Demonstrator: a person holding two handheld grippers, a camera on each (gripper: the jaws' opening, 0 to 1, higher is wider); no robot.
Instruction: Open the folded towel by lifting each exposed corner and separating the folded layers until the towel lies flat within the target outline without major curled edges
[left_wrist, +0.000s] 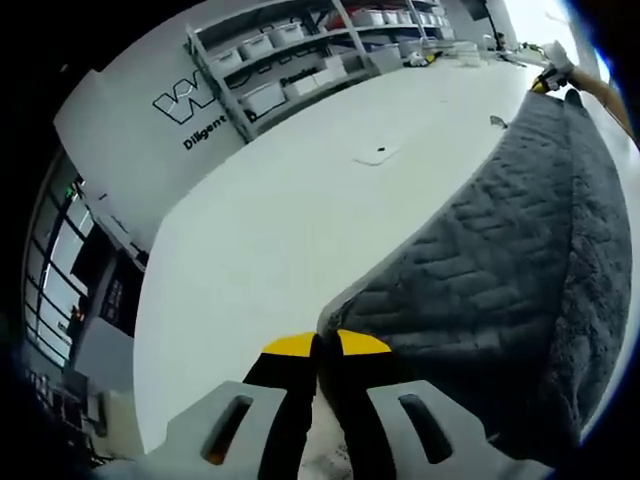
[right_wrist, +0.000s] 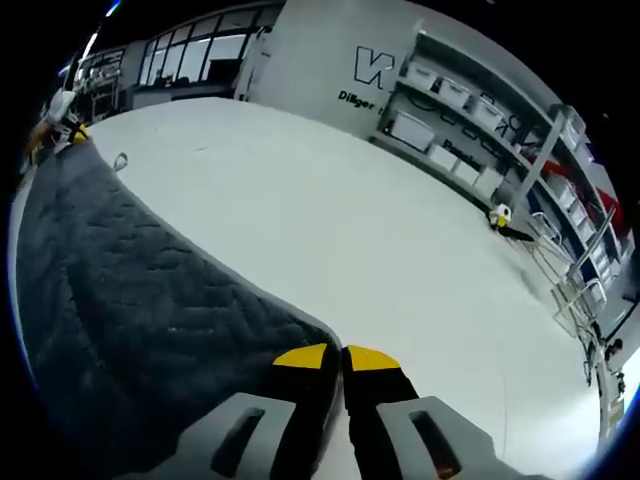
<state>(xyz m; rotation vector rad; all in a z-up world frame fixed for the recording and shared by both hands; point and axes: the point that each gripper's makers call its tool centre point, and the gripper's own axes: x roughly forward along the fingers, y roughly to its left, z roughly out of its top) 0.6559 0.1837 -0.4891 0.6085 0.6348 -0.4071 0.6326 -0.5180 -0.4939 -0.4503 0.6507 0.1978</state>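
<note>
Left gripper (left_wrist: 327, 345) is clamped on a towel (left_wrist: 510, 250) corner; right gripper (right_wrist: 336, 357) is clamped on another corner, both above the desk (left_wrist: 280, 220).

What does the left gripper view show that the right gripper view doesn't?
Left gripper view alone: a small flat mark on the white table, and the left gripper, jaws together at a corner of the grey towel.

Right gripper view alone: a row of windows at the back, a small yellow-and-white object on the table, and the right gripper, jaws together at another towel corner.

Both: the quilted towel, the table, a wall with lettering, shelves of bins, and the other gripper far along the towel.
</note>
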